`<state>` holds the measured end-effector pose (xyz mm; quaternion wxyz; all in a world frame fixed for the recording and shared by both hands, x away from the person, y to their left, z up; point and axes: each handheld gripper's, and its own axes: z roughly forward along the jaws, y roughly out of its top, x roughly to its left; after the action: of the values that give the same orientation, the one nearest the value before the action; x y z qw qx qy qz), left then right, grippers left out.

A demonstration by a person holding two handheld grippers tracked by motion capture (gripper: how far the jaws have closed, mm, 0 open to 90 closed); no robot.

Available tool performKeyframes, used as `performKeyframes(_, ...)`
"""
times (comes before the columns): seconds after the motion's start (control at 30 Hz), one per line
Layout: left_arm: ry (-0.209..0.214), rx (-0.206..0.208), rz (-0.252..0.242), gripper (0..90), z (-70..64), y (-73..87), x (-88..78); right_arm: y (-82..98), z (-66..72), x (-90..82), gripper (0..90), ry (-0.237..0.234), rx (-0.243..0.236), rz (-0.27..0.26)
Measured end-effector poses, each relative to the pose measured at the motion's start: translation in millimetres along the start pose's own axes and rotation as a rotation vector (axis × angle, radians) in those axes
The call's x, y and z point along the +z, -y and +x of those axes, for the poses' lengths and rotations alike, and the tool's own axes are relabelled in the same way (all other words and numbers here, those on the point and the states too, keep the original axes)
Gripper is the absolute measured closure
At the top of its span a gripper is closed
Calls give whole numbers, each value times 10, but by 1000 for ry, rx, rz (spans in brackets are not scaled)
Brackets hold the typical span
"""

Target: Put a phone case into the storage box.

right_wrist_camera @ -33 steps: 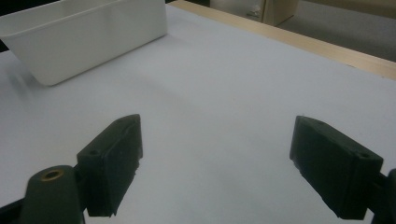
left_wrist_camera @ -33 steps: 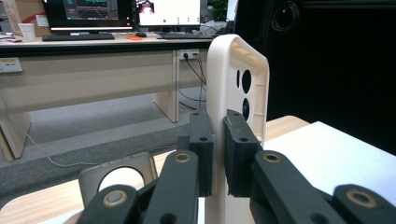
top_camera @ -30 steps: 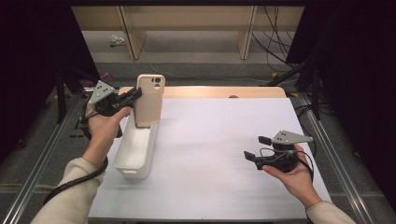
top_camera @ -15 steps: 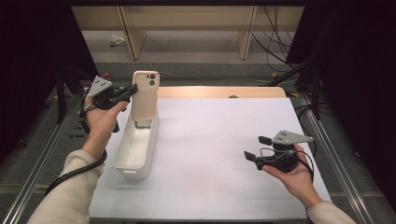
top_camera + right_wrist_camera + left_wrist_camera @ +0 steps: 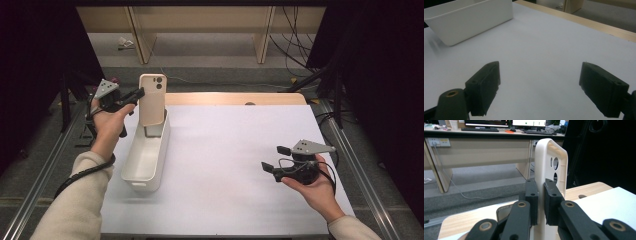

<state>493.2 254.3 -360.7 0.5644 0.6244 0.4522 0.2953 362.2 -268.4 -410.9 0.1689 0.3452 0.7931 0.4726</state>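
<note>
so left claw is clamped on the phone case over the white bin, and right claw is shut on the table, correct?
Not quite. The right claw is open, its jaws wide apart over bare table with nothing between them, as the right gripper view shows. The left claw is indeed clamped on the phone case over the white bin.

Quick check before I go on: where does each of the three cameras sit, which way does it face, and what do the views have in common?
High view: above the person's side, looking forward and down on the white table; both forearms, left gripper and right gripper show.
Left gripper view: rides the left gripper, looking along its jaws, shut on the edge of the upright phone case, toward desks beyond.
Right gripper view: rides the right gripper, looking low across the table past its open jaws to the white bin.
Shared: high and left gripper views show the case; high and right gripper views show the bin.
</note>
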Motion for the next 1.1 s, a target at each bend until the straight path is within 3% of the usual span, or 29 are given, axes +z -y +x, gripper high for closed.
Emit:
performKeyframes(0.4,4,-35,27,829,141,183,67,3,-6,7,181,1,-1,0)
performKeyframes(1.1,-4,-65,72,826,226,416,128,5,-6,10,181,1,0,4)
